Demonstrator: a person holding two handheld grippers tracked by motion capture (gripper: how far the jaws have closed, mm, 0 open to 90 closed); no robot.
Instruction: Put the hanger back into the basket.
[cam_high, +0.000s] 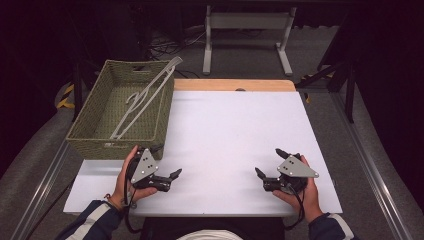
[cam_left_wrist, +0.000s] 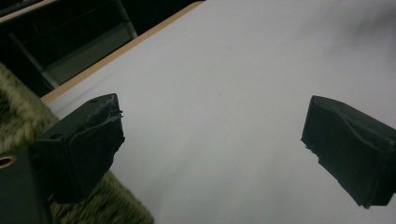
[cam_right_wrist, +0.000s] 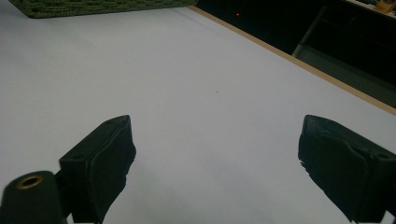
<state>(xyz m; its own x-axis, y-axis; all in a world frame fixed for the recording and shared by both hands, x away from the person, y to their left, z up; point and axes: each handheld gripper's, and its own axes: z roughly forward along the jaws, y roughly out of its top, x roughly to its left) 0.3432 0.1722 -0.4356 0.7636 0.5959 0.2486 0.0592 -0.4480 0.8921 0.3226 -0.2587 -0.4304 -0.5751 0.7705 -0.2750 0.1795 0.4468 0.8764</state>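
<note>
My left gripper (cam_high: 167, 161) rests low over the white table top (cam_high: 230, 130), held by the person's left hand just in front of the green woven basket (cam_high: 120, 112). Its jaws stand wide apart with nothing between them, as the left gripper view (cam_left_wrist: 212, 130) confirms. My right gripper (cam_high: 269, 162) is held near the front right of the table, also open and empty, with bare white surface between its jaws in the right gripper view (cam_right_wrist: 217, 140). A pale plastic hanger (cam_high: 145, 97) lies slanted in the basket, its upper end poking over the far rim.
The basket's wall (cam_left_wrist: 14, 107) sits close beside my left gripper's left jaw, and its near edge (cam_right_wrist: 93, 7) shows far off in the right gripper view. A wooden strip (cam_high: 235, 85) edges the table's far side. Table legs (cam_high: 245, 35) and cables lie on the floor beyond.
</note>
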